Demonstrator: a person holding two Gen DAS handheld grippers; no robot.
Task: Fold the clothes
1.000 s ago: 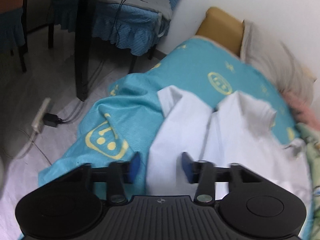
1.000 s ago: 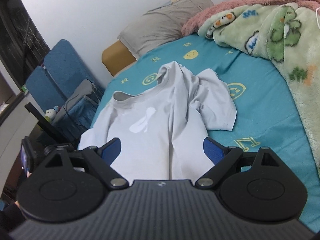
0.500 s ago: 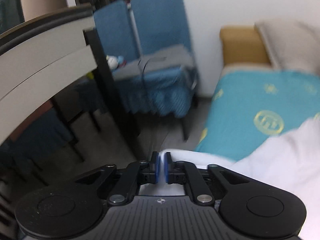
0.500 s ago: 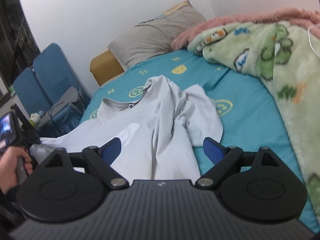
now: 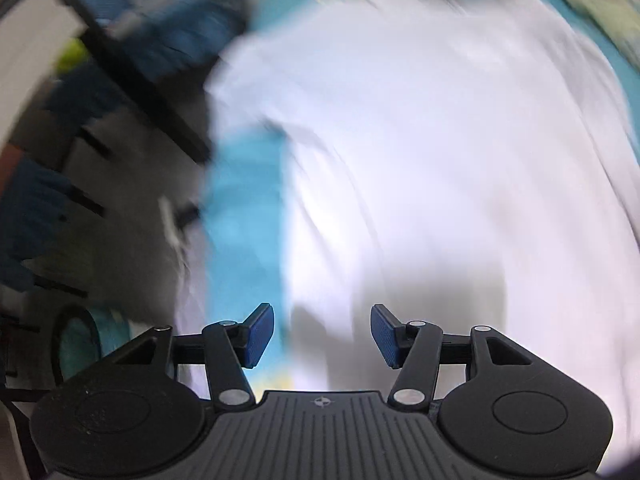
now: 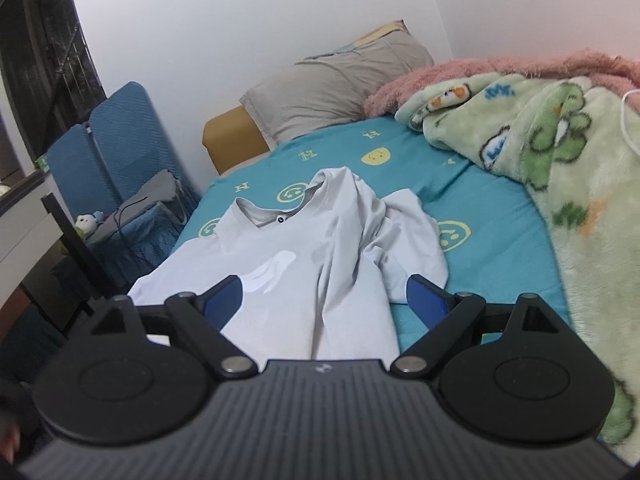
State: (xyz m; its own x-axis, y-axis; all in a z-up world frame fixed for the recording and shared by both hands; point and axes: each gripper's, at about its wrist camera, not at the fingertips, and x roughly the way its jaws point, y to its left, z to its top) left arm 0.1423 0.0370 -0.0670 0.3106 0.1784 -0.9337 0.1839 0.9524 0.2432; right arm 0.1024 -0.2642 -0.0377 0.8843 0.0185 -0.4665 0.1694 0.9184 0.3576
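Note:
A pale grey T-shirt (image 6: 320,248) lies face up on the teal bed sheet (image 6: 492,216), collar away from me, its right sleeve crumpled and folded inward. My right gripper (image 6: 324,300) is open and empty, hovering above the shirt's lower part. The left wrist view is heavily blurred: the shirt (image 5: 420,160) fills most of it, and my left gripper (image 5: 322,334) is open and empty over the shirt's left edge, where sheet (image 5: 244,216) shows beside it.
A grey pillow (image 6: 336,84) lies at the head of the bed. A green and pink blanket (image 6: 568,168) is heaped on the right. Blue chairs (image 6: 108,148) with clutter and a dark table edge (image 6: 68,240) stand left of the bed.
My left gripper was shut on the shirt's edge half a second ago; it is open now and swings fast over the shirt. The shirt's left side is spread out wider. My right gripper stays open.

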